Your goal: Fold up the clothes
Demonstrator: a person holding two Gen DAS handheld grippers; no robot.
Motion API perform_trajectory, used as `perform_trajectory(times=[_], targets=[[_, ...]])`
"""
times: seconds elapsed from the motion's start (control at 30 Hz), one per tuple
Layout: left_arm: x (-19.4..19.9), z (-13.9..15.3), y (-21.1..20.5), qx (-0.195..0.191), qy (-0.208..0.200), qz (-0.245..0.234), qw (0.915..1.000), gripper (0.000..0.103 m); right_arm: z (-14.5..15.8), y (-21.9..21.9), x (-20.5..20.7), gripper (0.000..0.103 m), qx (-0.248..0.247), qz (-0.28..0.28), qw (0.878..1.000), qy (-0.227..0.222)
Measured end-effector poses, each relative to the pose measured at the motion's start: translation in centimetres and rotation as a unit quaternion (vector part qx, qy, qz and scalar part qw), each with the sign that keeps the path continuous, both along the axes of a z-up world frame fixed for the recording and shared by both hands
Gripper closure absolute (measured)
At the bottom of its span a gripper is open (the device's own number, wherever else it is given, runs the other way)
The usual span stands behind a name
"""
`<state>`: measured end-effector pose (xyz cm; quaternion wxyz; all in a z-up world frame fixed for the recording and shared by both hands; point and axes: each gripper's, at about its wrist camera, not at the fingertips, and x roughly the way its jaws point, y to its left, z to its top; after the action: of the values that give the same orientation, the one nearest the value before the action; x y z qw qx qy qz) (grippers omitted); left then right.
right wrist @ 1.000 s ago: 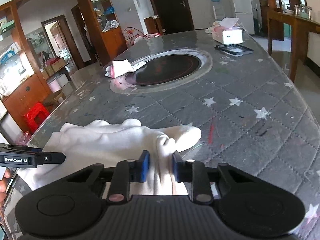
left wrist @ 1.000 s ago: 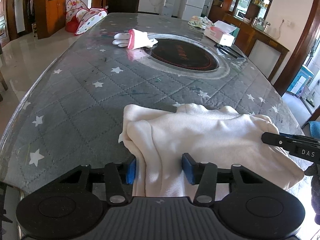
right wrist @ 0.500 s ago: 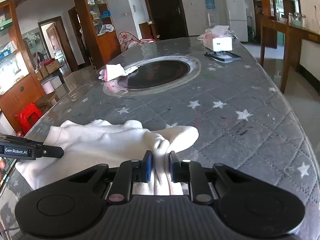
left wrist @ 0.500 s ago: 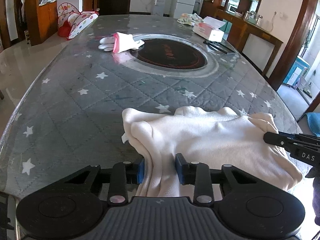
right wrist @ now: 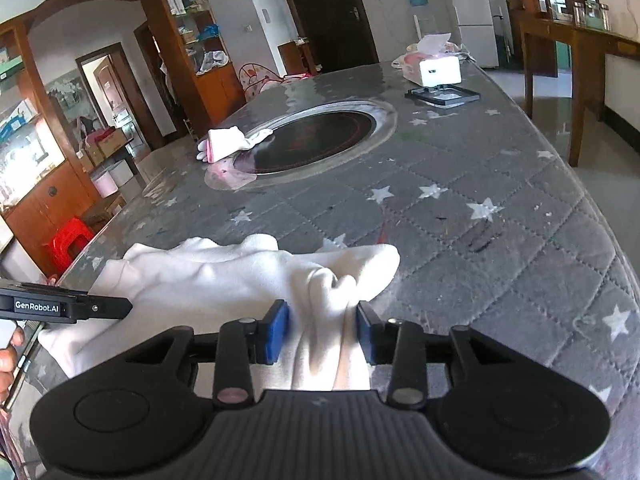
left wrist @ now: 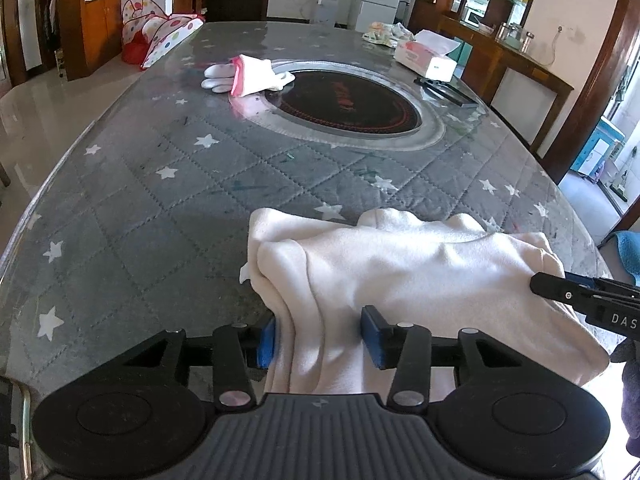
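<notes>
Two grippers are set over one cream garment [left wrist: 420, 276] at the near edge of the worktop [left wrist: 168, 216].

Garment: cream, soft, bunched and partly folded, laid across the near edge of the grey star-quilted worktop; its lower part is draped over that edge towards both cameras.

Left gripper [left wrist: 318, 336]: its jaws have just been opening. A gathered fold at the garment's left end is seen between the blue fingers [left wrist: 266, 338]; the left pad is touched by cloth, the right pad is stood clear of it, so the fold is released. The right gripper's black tip is seen at the far right of this view, over the garment's other end.

Right gripper [right wrist: 322, 330]: its jaws have just been opening. A bunched ridge at the garment's right end is seen between the fingers [right wrist: 276, 330]. Cloth is met by the right pad; a narrow gap is shown at the left pad, so the grip is loosened. The left gripper's tip, with part of a hand [right wrist: 8, 360], is seen at the left edge.

Also on the worktop, well apart from the garment:
- round dark inset [left wrist: 346, 106], at the centre;
- white and pink glove [left wrist: 248, 76], at the inset's left rim;
- tissue box [left wrist: 426, 58], far right;
- black tray [right wrist: 442, 96], just beside the box.
</notes>
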<state>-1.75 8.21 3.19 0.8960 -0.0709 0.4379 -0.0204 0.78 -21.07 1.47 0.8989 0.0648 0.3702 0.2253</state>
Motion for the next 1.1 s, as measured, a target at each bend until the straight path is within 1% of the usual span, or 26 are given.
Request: perform_trajectory(times=[0.03,0.07,0.1,0.13,0.27,0.37,0.53,0.83,1.1], targets=[[0.0,0.0,-0.1,0.000,-0.001,0.000,1.0000,0.059,0.1,0.1,0.0,0.078,0.000,0.002,1.000,-0.002],[0.0,0.1,-0.2,0.001,-0.002,-0.001,1.0000,0.063,0.2,0.2,-0.1,0.083,-0.001,0.005,1.000,-0.005],[-0.1,0.3,-0.2,0.002,-0.003,-0.002,1.0000,0.064,0.4,0.3,-0.3,0.084,-0.005,0.004,1.000,-0.011],[-0.1,0.4,-0.4,0.005,-0.005,-0.003,1.0000,0.068,0.6,0.4,-0.5,0.087,-0.008,0.004,1.000,-0.017],[-0.4,1.2,-1.0,0.012,-0.014,-0.008,0.9998,0.080,1.7,0.3,-1.3,0.088,-0.012,-0.001,0.999,-0.039],[-0.8,2.0,-1.6,0.014,-0.025,-0.016,0.9995,0.084,2.4,-0.2,-1.8,0.089,-0.012,-0.008,0.999,-0.052],[-1.3,3.1,-3.3,0.021,-0.044,-0.038,0.9981,0.085,3.5,-1.3,-2.5,0.089,-0.022,-0.018,0.997,-0.067],[-1.3,3.7,-6.3,0.027,-0.056,-0.072,0.9955,0.086,4.7,-3.3,-4.0,0.089,-0.036,-0.044,0.995,-0.087],[-1.0,4.6,-8.3,0.030,-0.063,-0.088,0.9937,0.087,5.7,-4.6,-5.0,0.089,-0.043,-0.062,0.992,-0.101]])
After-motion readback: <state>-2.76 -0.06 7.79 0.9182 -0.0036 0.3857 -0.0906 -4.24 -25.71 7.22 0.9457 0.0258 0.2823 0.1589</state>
